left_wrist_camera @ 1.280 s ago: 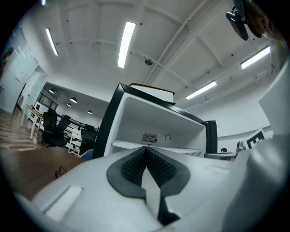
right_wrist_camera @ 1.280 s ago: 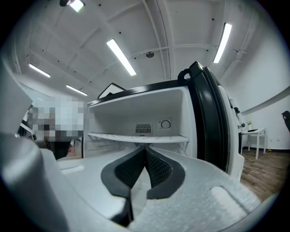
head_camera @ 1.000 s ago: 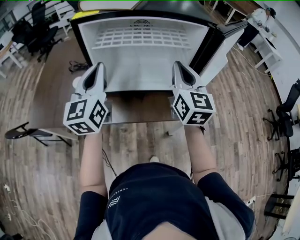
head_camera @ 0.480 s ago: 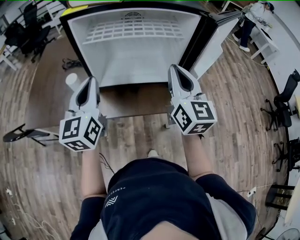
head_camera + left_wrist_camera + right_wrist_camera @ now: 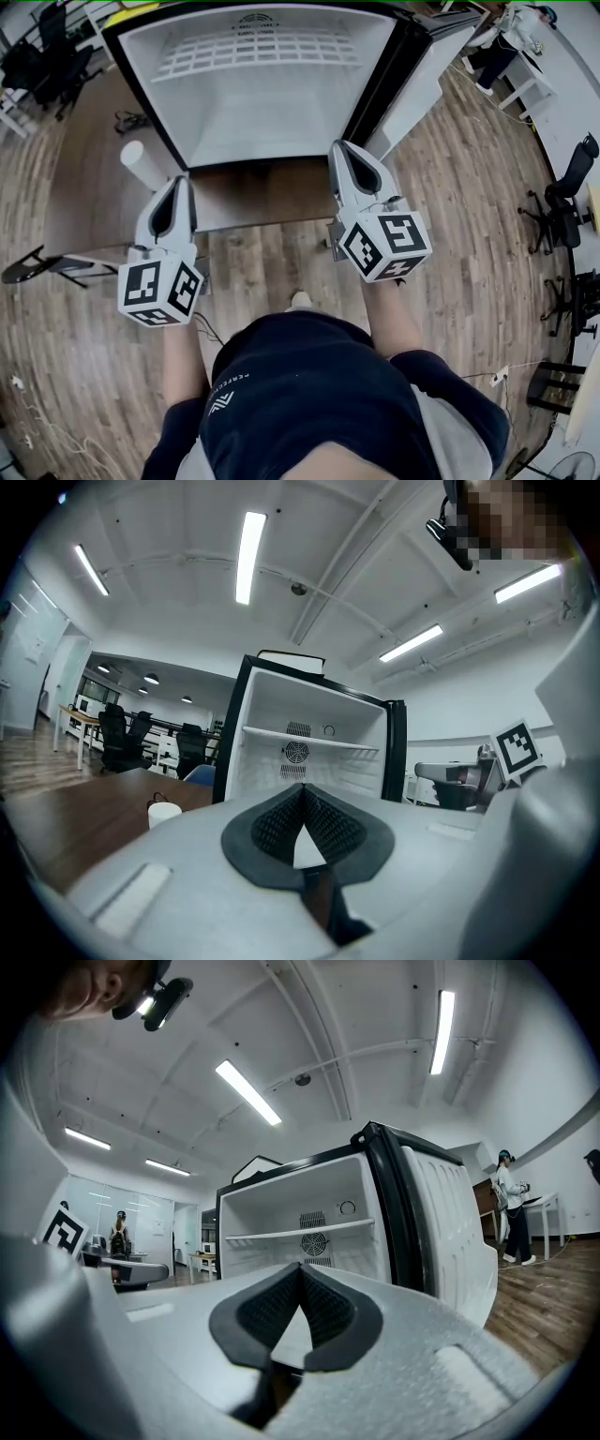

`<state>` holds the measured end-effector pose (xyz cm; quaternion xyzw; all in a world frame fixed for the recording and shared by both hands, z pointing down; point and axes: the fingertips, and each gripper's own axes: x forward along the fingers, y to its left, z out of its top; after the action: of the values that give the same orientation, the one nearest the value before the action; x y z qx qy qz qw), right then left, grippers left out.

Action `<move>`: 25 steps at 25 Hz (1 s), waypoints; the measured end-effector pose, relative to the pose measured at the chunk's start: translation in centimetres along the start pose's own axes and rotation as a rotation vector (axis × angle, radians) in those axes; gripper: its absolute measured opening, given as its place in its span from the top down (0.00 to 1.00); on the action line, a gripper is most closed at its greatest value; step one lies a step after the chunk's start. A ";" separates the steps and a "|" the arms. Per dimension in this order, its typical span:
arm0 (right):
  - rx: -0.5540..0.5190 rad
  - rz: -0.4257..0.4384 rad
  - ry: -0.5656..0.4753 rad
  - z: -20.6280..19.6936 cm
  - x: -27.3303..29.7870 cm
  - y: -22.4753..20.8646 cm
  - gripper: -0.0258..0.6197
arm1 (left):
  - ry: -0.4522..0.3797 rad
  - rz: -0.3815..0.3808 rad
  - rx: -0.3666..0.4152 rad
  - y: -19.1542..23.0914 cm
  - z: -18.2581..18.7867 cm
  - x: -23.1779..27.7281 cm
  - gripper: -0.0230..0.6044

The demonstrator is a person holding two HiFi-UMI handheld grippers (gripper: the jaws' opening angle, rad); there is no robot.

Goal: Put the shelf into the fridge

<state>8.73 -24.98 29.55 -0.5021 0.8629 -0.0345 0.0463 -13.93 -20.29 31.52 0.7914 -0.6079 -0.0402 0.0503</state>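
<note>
The left gripper [image 5: 176, 183] and right gripper [image 5: 339, 148] have drawn back from the open fridge [image 5: 281, 112], both level, jaws clenched on nothing.

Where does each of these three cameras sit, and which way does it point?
Head view: on the person's head, facing steeply down at the open fridge; shows both arms, the torso, left tool and right tool.
Left gripper view: rides the left tool, looks along its shut jaws into the fridge; the right tool shows at right.
Right gripper view: rides the right tool, facing likewise; the left tool shows at left.
Shared: all see the fridge's shelf.
</note>
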 end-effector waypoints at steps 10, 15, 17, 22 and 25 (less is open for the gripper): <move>0.000 0.005 0.044 -1.6 0.2 -0.3 0.96 | 0.007 0.040 -0.013 1.1 -0.8 -0.6 0.94; 0.005 -0.007 0.046 -1.7 0.4 -0.4 0.96 | 0.001 0.047 -0.022 1.9 -0.9 -0.7 0.94; 0.005 -0.009 0.044 -1.6 0.5 -0.4 0.96 | 0.000 0.043 -0.027 1.9 -1.0 -0.7 0.94; 0.005 -0.012 0.046 -1.6 0.8 -0.6 0.96 | 0.017 0.036 -0.040 2.0 -1.6 -0.3 0.94; 0.005 -0.011 0.050 -1.7 0.9 -0.6 0.96 | 0.017 0.040 -0.043 2.1 -1.5 -0.2 0.94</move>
<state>8.61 -26.05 31.25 -0.5058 0.8609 -0.0494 0.0256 -15.79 -20.60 33.29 0.7781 -0.6222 -0.0454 0.0733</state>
